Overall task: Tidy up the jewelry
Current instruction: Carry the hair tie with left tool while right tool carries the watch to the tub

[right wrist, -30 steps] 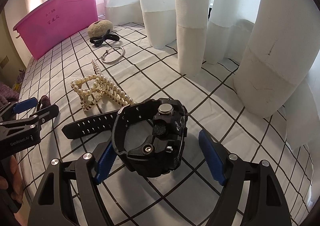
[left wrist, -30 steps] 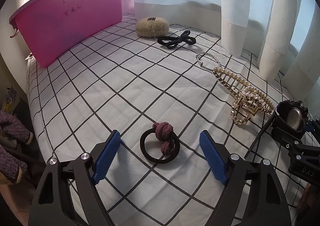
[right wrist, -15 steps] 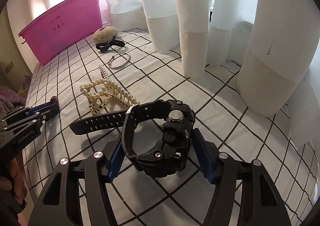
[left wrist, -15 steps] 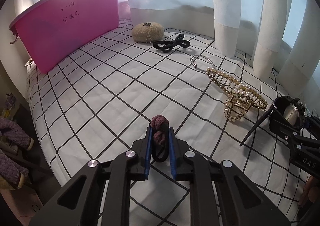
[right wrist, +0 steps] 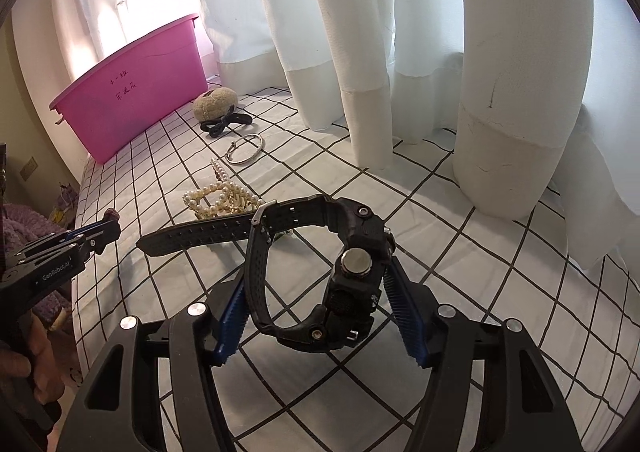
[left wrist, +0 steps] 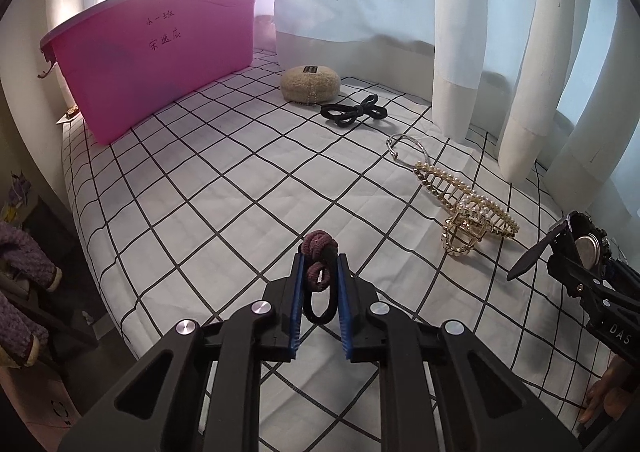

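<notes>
My left gripper point(left wrist: 319, 264) is shut on a black hair tie with a mauve knot point(left wrist: 318, 252) and holds it above the checked cloth. My right gripper point(right wrist: 316, 284) is shut on a black wristwatch point(right wrist: 352, 272), lifted off the cloth with its strap trailing left. A pearl hair claw point(left wrist: 464, 203) lies between the two grippers. Farther back lie a silver bangle point(left wrist: 406, 145), a black bow hair tie point(left wrist: 354, 113) and a beige fuzzy pad point(left wrist: 310, 83). A pink bin point(left wrist: 160, 67) stands at the back left.
The checked cloth point(left wrist: 224, 187) covers the surface and drops off at the left edge. White curtains point(right wrist: 512, 91) hang along the back and right, their hems resting on the cloth. A purple knitted thing point(left wrist: 20, 272) sits off the left edge.
Both grippers closed: the left on the knotted hair tie, the right on the watch. Both have since lifted their items off the cloth.
</notes>
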`<action>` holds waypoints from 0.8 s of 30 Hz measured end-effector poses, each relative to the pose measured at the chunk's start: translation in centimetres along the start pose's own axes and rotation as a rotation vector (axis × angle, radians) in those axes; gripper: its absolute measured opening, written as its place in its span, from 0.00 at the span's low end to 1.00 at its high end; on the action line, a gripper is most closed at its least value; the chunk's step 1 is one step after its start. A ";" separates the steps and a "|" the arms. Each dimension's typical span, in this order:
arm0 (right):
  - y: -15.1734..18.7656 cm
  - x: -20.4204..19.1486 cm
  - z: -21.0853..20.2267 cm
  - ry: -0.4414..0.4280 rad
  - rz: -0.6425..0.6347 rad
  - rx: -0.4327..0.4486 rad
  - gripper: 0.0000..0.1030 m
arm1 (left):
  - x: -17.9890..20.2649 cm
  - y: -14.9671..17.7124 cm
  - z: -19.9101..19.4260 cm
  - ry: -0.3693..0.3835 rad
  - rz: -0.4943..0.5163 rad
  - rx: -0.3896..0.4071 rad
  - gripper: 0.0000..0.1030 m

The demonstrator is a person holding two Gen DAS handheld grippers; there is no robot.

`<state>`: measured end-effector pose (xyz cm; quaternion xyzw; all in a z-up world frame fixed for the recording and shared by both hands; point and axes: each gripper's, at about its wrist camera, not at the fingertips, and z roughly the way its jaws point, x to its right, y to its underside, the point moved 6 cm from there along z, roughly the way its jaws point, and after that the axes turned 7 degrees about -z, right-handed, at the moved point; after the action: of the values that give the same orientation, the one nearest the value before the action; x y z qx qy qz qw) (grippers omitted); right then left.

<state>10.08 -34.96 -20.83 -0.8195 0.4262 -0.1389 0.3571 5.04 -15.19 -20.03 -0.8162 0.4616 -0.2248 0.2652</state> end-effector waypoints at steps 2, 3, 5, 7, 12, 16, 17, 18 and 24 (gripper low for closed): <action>-0.5 -0.2 -0.7 -0.011 0.006 0.017 0.60 | -0.1 -0.3 -0.6 0.000 -0.001 0.004 0.15; -0.7 -0.3 -1.1 -0.013 0.007 0.022 0.60 | -0.1 -0.5 -0.9 0.002 -0.003 0.003 0.15; -1.4 -0.5 -1.8 -0.029 0.013 0.025 0.60 | -0.2 -1.0 -1.5 0.006 -0.011 0.003 0.15; -2.2 -0.9 -2.7 -0.043 0.012 0.031 0.60 | -0.4 -1.7 -2.3 0.005 -0.020 0.005 0.15; -4.3 -2.1 -5.1 -0.058 -0.023 0.035 0.60 | -0.8 -4.0 -5.4 0.002 -0.034 0.026 0.15; -5.8 -3.3 -6.5 -0.084 -0.045 0.033 0.60 | -1.8 -6.0 -8.2 -0.015 -0.045 0.051 0.15; -6.3 -3.7 -6.8 -0.091 -0.053 0.036 0.60 | -2.2 -6.5 -8.8 -0.018 -0.051 0.058 0.15; -6.7 -4.2 -7.1 -0.099 -0.060 0.038 0.60 | -2.6 -7.0 -9.4 -0.018 -0.057 0.063 0.15; -9.2 -8.6 -7.4 -0.151 -0.099 0.028 0.60 | -5.5 -9.5 -12.0 -0.025 -0.077 0.080 0.15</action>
<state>6.56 -28.06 -8.45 -0.8425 0.3551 -0.1000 0.3925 1.15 -8.99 -5.47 -0.8249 0.4171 -0.2430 0.2942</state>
